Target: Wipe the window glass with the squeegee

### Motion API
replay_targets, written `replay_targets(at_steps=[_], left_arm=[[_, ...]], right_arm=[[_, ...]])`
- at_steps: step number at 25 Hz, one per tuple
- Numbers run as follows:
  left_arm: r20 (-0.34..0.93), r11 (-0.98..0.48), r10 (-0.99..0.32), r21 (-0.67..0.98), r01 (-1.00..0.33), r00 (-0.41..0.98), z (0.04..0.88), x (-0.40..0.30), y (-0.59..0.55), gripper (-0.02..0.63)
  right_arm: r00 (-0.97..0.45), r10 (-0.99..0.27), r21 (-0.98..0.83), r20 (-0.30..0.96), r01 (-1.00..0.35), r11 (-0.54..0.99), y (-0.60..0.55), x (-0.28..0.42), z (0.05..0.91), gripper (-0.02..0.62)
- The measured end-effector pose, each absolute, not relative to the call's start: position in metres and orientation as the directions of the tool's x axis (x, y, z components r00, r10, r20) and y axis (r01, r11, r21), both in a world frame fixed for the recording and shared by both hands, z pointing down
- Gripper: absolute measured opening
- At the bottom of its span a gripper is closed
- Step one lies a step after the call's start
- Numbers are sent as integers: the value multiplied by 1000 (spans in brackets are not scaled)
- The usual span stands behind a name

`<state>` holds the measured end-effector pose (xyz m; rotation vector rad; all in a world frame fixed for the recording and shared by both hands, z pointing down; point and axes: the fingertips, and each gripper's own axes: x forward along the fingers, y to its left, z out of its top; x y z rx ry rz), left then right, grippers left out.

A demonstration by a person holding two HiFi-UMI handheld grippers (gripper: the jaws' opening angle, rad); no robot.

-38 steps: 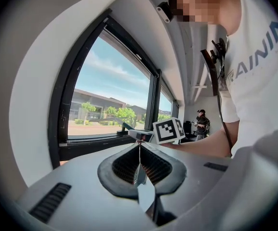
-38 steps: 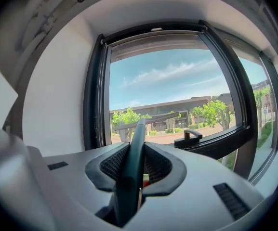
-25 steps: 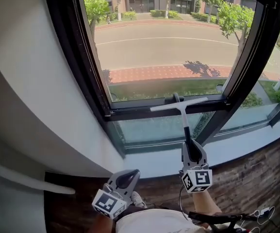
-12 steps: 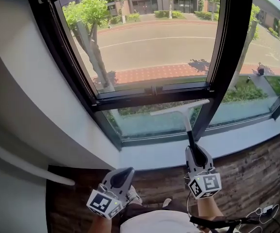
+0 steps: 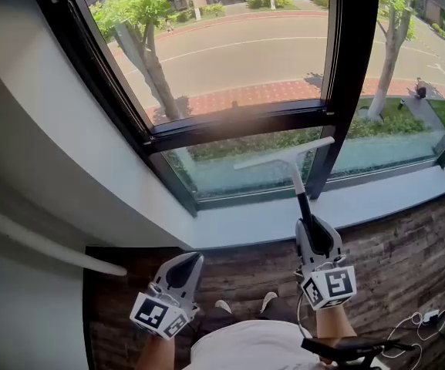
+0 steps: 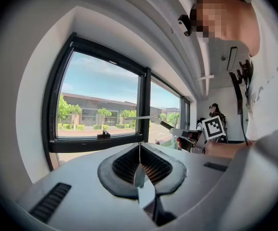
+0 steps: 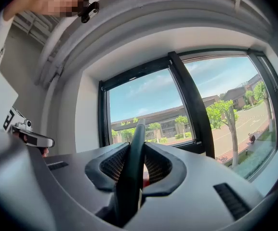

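Head view shows the right gripper (image 5: 310, 230) clamped on the squeegee (image 5: 294, 179) handle, with the blade held across the lower pane of the window glass (image 5: 230, 172), beside the black frame post (image 5: 345, 68). The left gripper (image 5: 187, 262) hangs low, its jaws pressed together on nothing. A wiping stroke seems in hand; the next move calls for firm, even blade contact along the pane.

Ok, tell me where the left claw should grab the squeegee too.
Probably the black shaft of the squeegee just above the right claw, coming from the left: that stretch is slim, bare and straight. The left claw, now shut, must open first.
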<state>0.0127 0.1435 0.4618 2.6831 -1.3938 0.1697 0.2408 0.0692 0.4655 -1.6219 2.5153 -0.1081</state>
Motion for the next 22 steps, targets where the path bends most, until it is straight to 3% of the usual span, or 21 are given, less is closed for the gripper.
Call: replay_targets(at_steps=[22], left_arm=[[36,-655,-752,66,-753,658,427,-66,136,22]], right_arm=[[-351,-935,0,-57,-936,351,90,158,406,100]])
